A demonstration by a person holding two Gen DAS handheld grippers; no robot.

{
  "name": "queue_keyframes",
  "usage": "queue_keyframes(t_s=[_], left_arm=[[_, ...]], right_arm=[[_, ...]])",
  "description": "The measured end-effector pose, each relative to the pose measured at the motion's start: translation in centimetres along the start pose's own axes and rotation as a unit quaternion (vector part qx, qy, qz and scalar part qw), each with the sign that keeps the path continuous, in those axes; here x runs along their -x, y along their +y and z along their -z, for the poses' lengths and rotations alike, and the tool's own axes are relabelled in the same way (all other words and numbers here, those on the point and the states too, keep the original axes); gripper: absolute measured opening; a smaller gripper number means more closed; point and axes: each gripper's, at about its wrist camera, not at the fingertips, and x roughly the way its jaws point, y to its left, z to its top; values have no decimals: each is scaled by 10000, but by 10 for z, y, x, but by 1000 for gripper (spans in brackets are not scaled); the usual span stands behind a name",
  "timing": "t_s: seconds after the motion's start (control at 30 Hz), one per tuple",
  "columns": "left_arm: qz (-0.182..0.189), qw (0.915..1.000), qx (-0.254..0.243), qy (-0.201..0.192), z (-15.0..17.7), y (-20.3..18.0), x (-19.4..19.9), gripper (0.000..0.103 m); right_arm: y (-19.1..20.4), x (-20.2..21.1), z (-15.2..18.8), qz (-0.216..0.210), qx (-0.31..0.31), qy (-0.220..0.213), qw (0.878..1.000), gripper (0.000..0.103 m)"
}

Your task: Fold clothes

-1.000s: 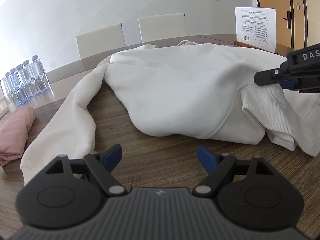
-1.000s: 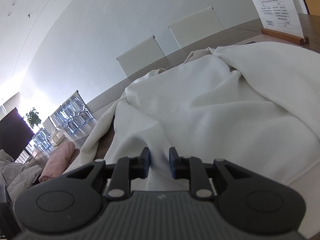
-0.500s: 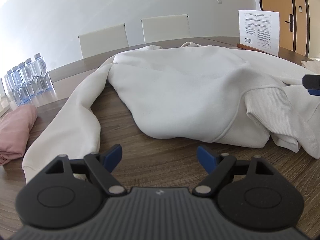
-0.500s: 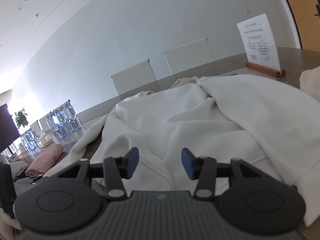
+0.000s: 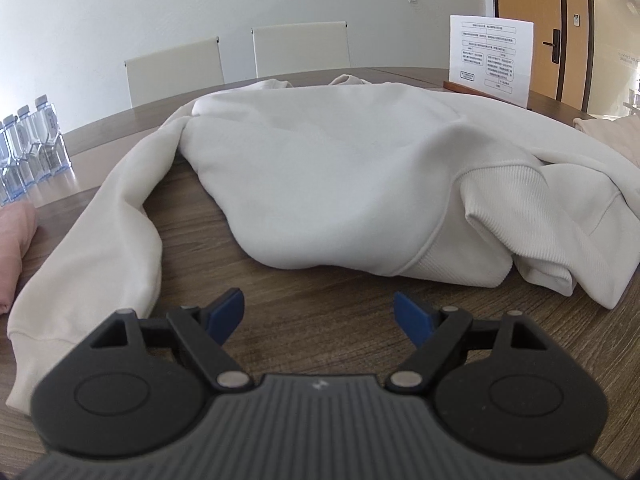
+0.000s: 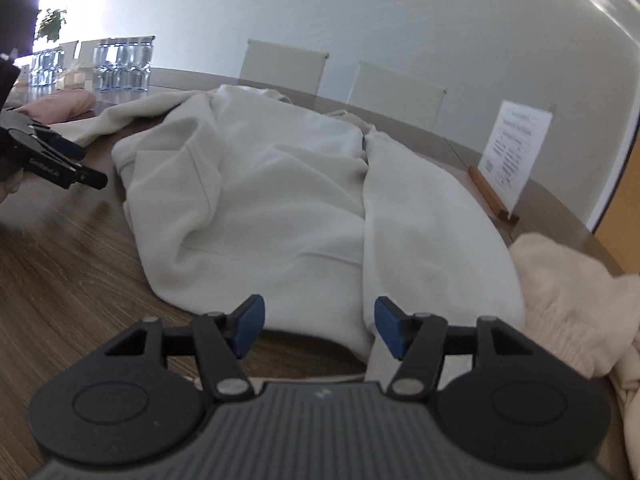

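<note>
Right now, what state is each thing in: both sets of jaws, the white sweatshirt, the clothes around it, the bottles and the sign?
Left gripper: jaws open, empty, over bare table.
Right gripper: jaws open, empty, at the sweatshirt's near edge.
White sweatshirt: spread on the table, rumpled, one sleeve stretched out, not yet folded.
Pink garment: bundled, apart from the sweatshirt.
Cream garment: heaped beside the sweatshirt.
Water bottles: upright, capped.
Sign: standing upright.

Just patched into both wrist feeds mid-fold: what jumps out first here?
A large cream-white sweatshirt sprawls across the middle of the dark wood table, one long sleeve trailing toward the left gripper. Both the left gripper and the right gripper are open and empty. A folded pink garment lies at far left.
</note>
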Motion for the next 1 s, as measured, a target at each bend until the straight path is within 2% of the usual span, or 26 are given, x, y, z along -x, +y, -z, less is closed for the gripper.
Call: queue_keyframes(t_s=[0.1, 0.13, 0.2, 0.27, 0.33, 0.37, 0.4, 0.43, 0.57, 0.67, 0.7, 0.73, 0.77, 0.83, 1.0], left_arm=[[171, 9998, 39, -7, -1, -1, -6, 79], [229, 9997, 70, -38, -2, -1, -7, 74], [262, 9994, 206, -76, -5, 0, -9, 58], [296, 9989, 343, -113, -8, 2, -12, 24], [330, 9982, 480, -151, -11, 3, -14, 4], [346, 9978, 548, -169, -13, 4, -15, 0], [363, 9973, 616, -188, -14, 5, -16, 0], [379, 9967, 687, -211, -16, 6, -17, 0], [331, 9940, 993, -329, -23, 5, 4, 0], [298, 9901, 1362, -150, -21, 3, 12, 2], [446, 9860, 1606, -104, -18, 5, 13, 6], [560, 9829, 1753, -99, -14, 6, 13, 19], [668, 9795, 1898, -95, -11, 7, 13, 35], [733, 9750, 2098, -70, -9, 9, 8, 47], [924, 9600, 2640, 132, -10, 20, -10, 53]], right_arm=[[-17, -9, 2, -105, -553, 183, 9982, 67], [-19, -10, 2, -126, -634, 191, 9977, 67], [-21, -6, 0, -101, -791, 164, 9967, 67], [-23, 0, -2, -43, -1009, 143, 9948, 63], [-20, 10, -7, -309, -1245, 48, 9917, 61], [-19, 13, -7, -530, -1297, 32, 9901, 61], [-14, 14, -6, -701, -1336, 46, 9885, 60], [-13, 11, -5, -699, -1383, 106, 9879, 59], [-17, -3, -2, -447, -1630, 362, 9850, 59], [-28, -9, -5, -273, -1851, 451, 9813, 59], [-33, -11, -7, -208, -1920, 475, 9800, 59], [-36, -13, -8, -134, -1980, 499, 9788, 59], [-40, -15, -10, -61, -2040, 523, 9776, 59], [-42, -18, -13, 89, -2061, 539, 9770, 59], [-42, -15, -10, 59, -2343, 358, 9715, 65]])
